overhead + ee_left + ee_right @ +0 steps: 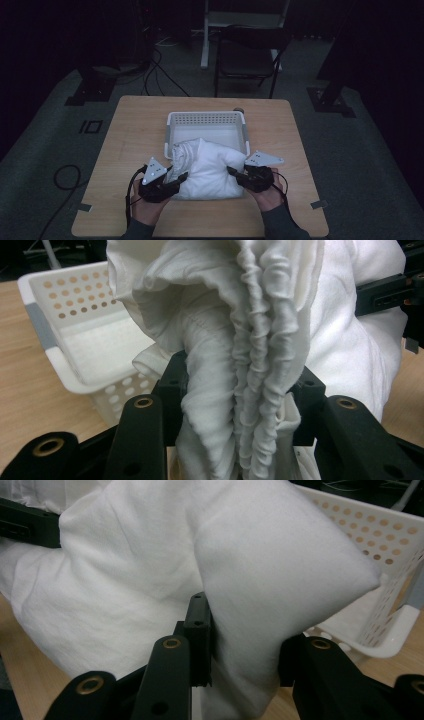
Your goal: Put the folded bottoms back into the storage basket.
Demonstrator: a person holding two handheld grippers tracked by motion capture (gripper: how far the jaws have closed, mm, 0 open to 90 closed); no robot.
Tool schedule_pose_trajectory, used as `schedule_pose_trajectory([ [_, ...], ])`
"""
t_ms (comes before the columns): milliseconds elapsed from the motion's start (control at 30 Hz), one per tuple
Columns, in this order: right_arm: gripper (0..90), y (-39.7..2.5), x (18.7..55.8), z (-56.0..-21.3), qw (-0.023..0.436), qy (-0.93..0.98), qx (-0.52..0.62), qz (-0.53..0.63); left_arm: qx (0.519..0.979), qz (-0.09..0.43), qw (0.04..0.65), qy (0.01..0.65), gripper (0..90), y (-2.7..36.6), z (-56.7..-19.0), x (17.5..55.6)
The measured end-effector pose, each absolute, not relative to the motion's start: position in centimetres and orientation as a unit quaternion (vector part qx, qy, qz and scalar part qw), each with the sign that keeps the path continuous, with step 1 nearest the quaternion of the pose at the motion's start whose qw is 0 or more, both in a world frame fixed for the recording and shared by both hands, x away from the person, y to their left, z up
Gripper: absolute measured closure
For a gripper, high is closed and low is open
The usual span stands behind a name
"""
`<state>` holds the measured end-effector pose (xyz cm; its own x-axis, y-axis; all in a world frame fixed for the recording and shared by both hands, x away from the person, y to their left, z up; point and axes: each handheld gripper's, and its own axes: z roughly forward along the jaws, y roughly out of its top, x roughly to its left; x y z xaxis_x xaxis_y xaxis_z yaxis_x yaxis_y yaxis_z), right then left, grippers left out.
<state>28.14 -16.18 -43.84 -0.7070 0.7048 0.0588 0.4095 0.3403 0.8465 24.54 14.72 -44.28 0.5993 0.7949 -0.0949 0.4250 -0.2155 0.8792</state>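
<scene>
Both grippers clamped on white pillow (207,167), half over basket (172,120) rim.
My left gripper (181,178) pinches the bunched opening, right gripper (234,173) a corner; next, probably push it down into the basket.

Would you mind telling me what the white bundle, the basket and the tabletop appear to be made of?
The white bundle looks like soft woven cloth, matte, with gathered ruffles and creases where the left gripper pinches it; the right gripper grips a padded corner. The basket seems to be moulded white plastic, smooth, with punched round holes. The tabletop looks like light wood or wood-effect laminate; which one is unclear.
</scene>
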Motion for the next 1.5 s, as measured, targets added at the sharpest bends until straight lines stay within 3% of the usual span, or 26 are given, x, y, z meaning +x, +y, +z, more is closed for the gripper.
schedule_pose_trajectory([
  [1500, 69.8, -16.0, 30.3, -40.9, 0.195, 0.782, 0.357, 0.472, 0.745, 0.209, 0.493, 0.397, 55.3, 14.5, -41.3, 27.3],
])
